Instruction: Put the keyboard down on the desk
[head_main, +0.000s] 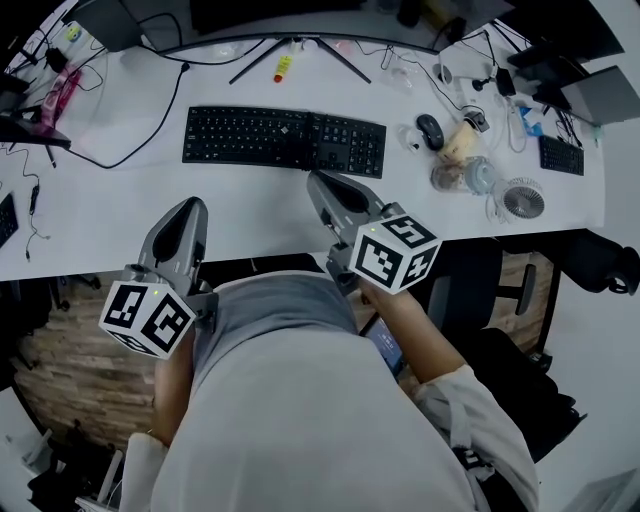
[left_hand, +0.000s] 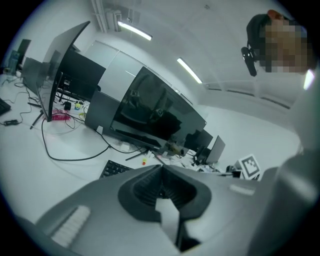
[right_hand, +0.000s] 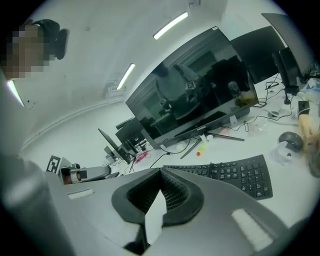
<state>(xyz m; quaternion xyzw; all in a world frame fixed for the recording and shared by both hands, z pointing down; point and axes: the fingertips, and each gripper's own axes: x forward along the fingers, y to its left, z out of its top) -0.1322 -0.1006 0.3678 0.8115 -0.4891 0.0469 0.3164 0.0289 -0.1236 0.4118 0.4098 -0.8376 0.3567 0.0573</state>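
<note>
**Colleague:** Where was the keyboard when you checked?

**Me:** The keyboard (head_main: 284, 139) lay flat on the white desk (head_main: 100, 215), with nothing resting on top of it. I had no hold on it. The left gripper (head_main: 190, 206) had its jaws pressed together with nothing between them, and so did the right gripper (head_main: 318, 181).

**Colleague:** How close were they?

**Me:** Both sat on the near side of the keyboard. The right one's tips were close to its front edge, and the left one hung further off, toward its near-left corner. In the right gripper view the keyboard showed beyond the closed tips.

**Colleague:** Anything crowding it?

**Me:** Behind the keyboard, the monitor (right_hand: 195, 90) stood on splayed stand legs (head_main: 255, 60), and a yellow marker (head_main: 283, 67) lay between them. A black cable (head_main: 130, 152) looped off the keyboard's left end. Just right of it was a dark mouse (head_main: 430, 130), then a clear jar (head_main: 478, 176) and a small fan (head_main: 522, 198). The strip of desk in front of the keyboard was bare.
</note>
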